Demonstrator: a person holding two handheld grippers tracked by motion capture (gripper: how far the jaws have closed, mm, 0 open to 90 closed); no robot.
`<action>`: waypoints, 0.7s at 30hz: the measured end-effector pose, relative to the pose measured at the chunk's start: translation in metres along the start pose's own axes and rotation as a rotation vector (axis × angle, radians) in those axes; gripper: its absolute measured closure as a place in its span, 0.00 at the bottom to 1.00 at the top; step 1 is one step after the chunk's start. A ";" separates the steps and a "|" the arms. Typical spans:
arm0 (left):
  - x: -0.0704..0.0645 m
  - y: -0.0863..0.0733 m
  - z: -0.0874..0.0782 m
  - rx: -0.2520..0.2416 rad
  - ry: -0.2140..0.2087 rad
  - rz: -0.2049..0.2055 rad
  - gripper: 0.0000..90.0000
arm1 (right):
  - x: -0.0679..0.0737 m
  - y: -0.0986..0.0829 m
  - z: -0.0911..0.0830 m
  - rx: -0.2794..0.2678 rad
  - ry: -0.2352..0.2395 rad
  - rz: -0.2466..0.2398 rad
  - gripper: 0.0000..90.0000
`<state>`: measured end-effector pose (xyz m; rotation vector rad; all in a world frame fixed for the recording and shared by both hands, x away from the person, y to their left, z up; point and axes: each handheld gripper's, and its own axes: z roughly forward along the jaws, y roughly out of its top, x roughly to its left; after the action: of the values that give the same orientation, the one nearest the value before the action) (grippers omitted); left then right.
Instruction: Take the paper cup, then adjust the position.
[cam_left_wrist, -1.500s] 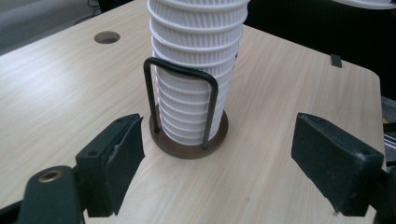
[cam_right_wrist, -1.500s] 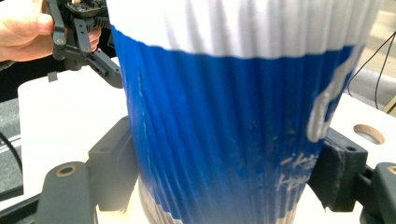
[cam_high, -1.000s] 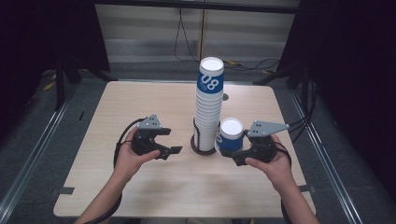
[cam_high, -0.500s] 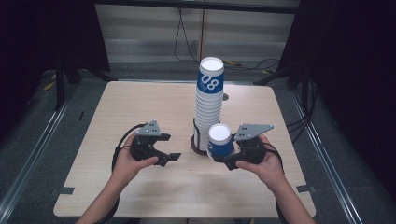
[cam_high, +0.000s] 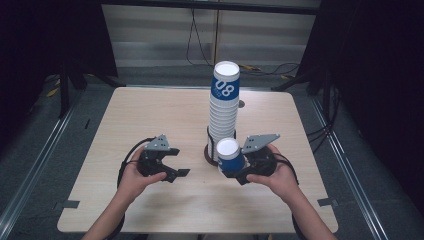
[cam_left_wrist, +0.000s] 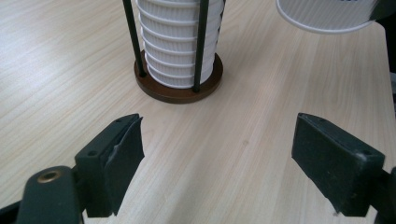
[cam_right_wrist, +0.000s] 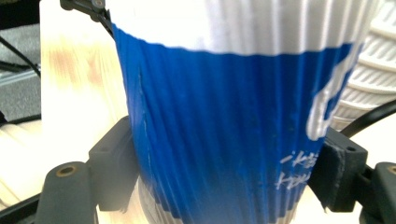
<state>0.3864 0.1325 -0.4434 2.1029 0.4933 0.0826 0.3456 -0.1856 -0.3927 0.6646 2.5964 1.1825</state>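
Note:
A tall stack of upturned ribbed paper cups (cam_high: 223, 107), white with a blue one on top, stands in a dark round holder (cam_high: 208, 155) with thin black rods at mid-table. My right gripper (cam_high: 239, 173) is shut on a single blue-and-white cup (cam_high: 230, 156), held bottom up just in front of the stack's foot. In the right gripper view the cup (cam_right_wrist: 224, 116) sits between both jaws, with the stack (cam_right_wrist: 369, 70) behind it. My left gripper (cam_high: 174, 169) is open to the left of the holder. Its view shows the stack (cam_left_wrist: 175, 37), the holder base (cam_left_wrist: 180, 91) and the held cup's rim (cam_left_wrist: 327, 14).
The wooden table (cam_high: 150, 120) ends close behind both hands at its front edge. Cables and dark stands lie on the floor beyond the far edge. Metal rails run along the floor on both sides.
My right gripper has carried the cup left and toward the person, from beside the stack to in front of its foot. My left gripper has drawn back slightly, still open.

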 end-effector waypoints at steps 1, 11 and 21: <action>0.000 -0.001 0.000 0.003 0.002 0.000 0.18 | 0.000 0.000 0.002 0.006 0.002 -0.004 0.24; -0.003 -0.007 0.000 0.021 -0.012 0.003 0.18 | -0.001 0.006 0.011 0.102 0.025 -0.050 0.24; -0.006 -0.007 -0.003 0.031 -0.016 0.011 0.18 | -0.002 0.011 0.019 0.145 0.042 -0.080 0.24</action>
<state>0.3782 0.1356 -0.4470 2.1351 0.4765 0.0644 0.3577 -0.1672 -0.3971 0.5620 2.7364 1.0027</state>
